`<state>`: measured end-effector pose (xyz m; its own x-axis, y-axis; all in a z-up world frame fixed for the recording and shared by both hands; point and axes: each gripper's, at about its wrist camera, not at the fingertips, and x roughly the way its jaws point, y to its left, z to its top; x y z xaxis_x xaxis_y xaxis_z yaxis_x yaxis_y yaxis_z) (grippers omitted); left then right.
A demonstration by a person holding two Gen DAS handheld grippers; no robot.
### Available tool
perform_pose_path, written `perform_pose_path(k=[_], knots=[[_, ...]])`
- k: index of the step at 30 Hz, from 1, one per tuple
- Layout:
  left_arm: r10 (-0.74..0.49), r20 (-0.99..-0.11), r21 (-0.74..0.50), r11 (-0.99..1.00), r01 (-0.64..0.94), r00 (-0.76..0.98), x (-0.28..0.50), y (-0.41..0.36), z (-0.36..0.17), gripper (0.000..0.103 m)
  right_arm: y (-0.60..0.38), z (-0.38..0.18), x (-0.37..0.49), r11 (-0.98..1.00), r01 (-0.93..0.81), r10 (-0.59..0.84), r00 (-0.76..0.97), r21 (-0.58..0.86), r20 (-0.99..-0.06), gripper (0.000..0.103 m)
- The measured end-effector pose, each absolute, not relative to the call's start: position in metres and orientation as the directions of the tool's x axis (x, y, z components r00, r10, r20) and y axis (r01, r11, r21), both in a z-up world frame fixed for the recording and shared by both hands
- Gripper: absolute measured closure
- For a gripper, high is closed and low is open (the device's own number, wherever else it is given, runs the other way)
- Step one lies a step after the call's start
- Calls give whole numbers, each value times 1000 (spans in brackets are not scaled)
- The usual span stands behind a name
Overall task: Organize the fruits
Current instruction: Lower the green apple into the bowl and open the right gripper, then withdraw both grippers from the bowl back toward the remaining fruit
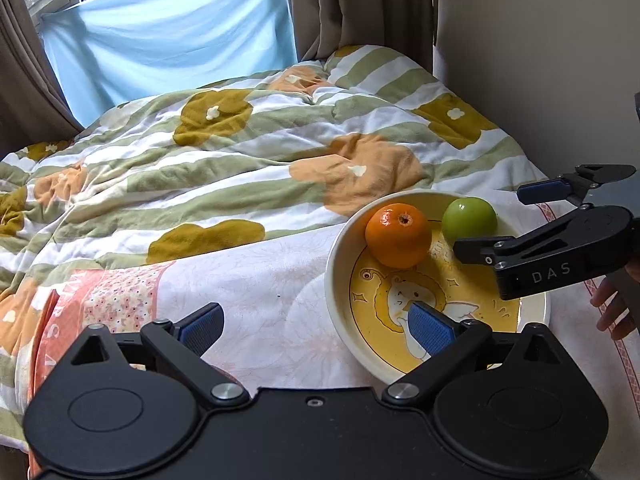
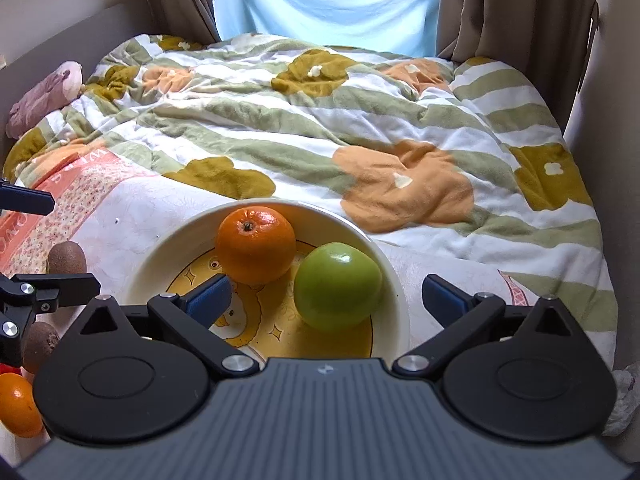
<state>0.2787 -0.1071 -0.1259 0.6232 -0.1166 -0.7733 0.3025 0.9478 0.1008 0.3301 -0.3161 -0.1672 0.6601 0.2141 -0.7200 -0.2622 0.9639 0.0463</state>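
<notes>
right gripper (image 2: pixel 326 300) jaws wide, empty | green apple (image 2: pixel 338 292) between them, untouched, in bowl (image 2: pixel 394 280)

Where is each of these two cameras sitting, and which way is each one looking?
Left wrist: rides the left gripper, looking down across the bed at the bowl; its open fingers, the right gripper and a hand show.
Right wrist: rides the right gripper, over the bowl; its open fingers show.
Shared: bowl, orange, green apple, quilt.
</notes>
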Motion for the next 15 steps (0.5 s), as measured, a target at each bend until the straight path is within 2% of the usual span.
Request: perform_pose_path(k=[15], knots=[[-103,-717,100,963,249,689,247,-100,-90,2,-320,-119,295,964,-261,223,690,51,-689,0]])
